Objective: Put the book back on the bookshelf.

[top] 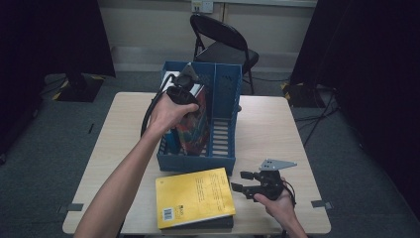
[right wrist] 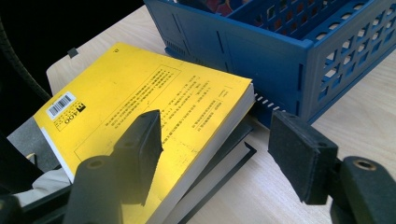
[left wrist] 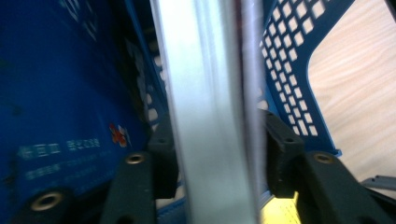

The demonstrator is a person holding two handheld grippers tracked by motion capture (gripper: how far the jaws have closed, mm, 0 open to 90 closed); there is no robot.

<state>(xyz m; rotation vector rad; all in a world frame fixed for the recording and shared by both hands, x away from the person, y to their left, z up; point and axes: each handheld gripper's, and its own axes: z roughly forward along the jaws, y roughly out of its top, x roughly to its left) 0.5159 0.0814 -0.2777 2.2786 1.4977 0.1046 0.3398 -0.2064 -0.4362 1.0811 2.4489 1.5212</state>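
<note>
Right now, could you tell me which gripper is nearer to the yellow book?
The right. The right gripper hovers open just beside the yellow book, at its right edge. The left gripper is farther back, over the blue rack, clamped on a colourful book.

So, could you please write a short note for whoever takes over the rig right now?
Left hand-held gripper: shut on the colourful book, which stands in the blue file rack, left slot.
Right hand-held gripper: open, empty, beside the yellow book.
The yellow book lies flat on a dark book at the table's near edge.
Done: one book in the rack, not yet released.
Left, probably: release it, then rack the two stacked books.
</note>
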